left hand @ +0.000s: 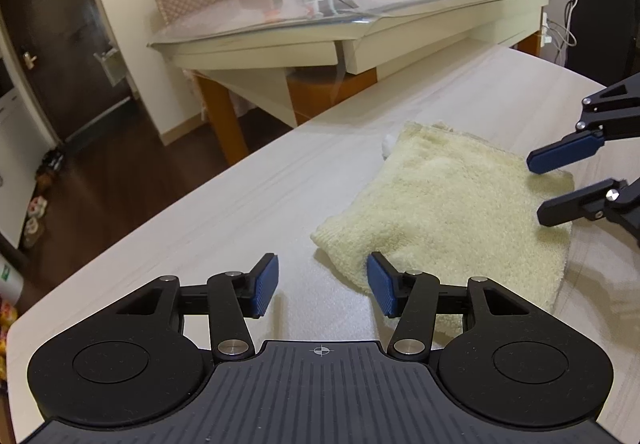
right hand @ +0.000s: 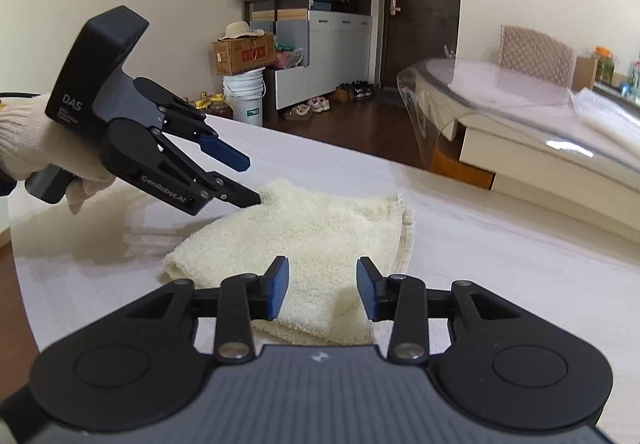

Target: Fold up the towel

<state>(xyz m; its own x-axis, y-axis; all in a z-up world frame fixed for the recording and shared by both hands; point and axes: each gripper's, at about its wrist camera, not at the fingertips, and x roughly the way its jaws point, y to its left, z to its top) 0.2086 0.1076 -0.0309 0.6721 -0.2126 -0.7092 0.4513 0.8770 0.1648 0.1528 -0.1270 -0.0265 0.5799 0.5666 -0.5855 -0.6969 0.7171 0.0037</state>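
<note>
Left tool: black two-finger frame with blue ribbed pads, released, jaws parted over bare counter, nothing between them. Right-hand pad just beside the near corner of the cream terry-cloth towel; contact with it not determinable.

Right tool: same build, released, jaws parted above the near edge of the towel; no pad pressing on cloth. Gloved hand visible behind the left tool in the right wrist view.

Towel lying folded into a thick rectangular pad on the pale wood-grain counter, between the two tools, layered hems showing along the side far from the left tool. Judged largely folded; possibly one fold or a final tidy left.

Risks noted:
- Pinch taking only the top layer: layers thick and soft, stack liable to peel open on lift.
- Left tool offset to the side of the corner: closing from there likely to catch air or drag the corner.
- Uneven lift between the two tools: fold line skewed, hems misaligned.
- Smooth counter: whole stack liable to slide if pushed rather than gripped.
</note>
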